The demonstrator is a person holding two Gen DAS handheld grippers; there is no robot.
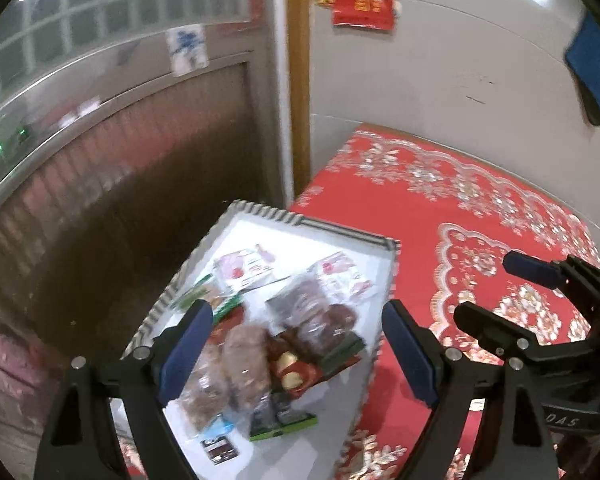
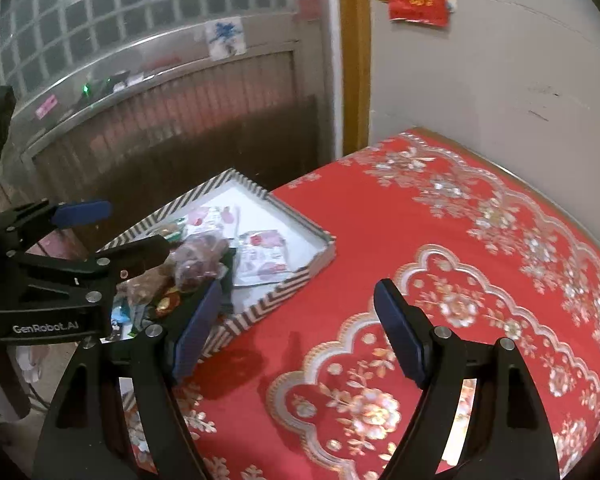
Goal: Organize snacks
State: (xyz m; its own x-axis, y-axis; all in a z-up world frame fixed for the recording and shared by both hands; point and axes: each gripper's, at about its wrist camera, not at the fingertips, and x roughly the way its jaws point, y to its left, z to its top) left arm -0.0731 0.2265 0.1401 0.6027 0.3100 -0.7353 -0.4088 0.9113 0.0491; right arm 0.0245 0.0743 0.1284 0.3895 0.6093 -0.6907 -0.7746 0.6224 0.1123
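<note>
Black hand-held gripper, blue pads

Right claw gapes empty above the red cloth, beside the snack-filled tray.

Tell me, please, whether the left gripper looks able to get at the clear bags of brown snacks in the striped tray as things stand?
Probably yes. The left gripper is open above the striped tray, and the clear bags of brown snacks lie on top of the pile with nothing over them. The right gripper is off over the red cloth.
</note>
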